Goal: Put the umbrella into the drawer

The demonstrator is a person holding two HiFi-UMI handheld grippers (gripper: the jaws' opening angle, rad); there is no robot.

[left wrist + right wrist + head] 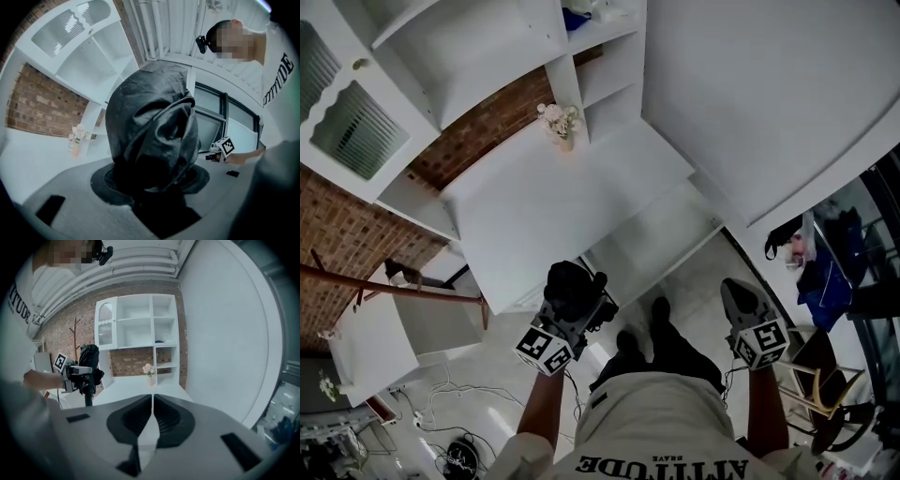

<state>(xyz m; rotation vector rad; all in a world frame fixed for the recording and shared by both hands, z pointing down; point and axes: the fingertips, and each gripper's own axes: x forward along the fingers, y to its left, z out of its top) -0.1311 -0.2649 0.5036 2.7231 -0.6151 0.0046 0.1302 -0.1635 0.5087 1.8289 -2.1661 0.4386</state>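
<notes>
- A person in a pale printed T-shirt stands before a white desk (534, 216), a two-jaw tool in each hand.
- The left gripper (574, 302) is clamped wide on a folded black umbrella (572, 284). The bundle stands upright out of the jaws, its crumpled fabric filling the left gripper view.
- The umbrella is held in the air at the desk's near edge, above the floor and just left of the drawer (661, 239).
- The drawer is pulled out from under the desktop on the right side, and its white interior is bare.
- The right gripper (733, 291) is empty, its two jaws pressed together with only a thin seam between them. It hangs well to the right of the umbrella, beyond the person's dark shoes.
- A small vase of pale flowers (561, 122) stands at the back of the desk, against a white shelf unit (140, 329).
- A brick wall (337, 225) shows behind the shelves.
</notes>
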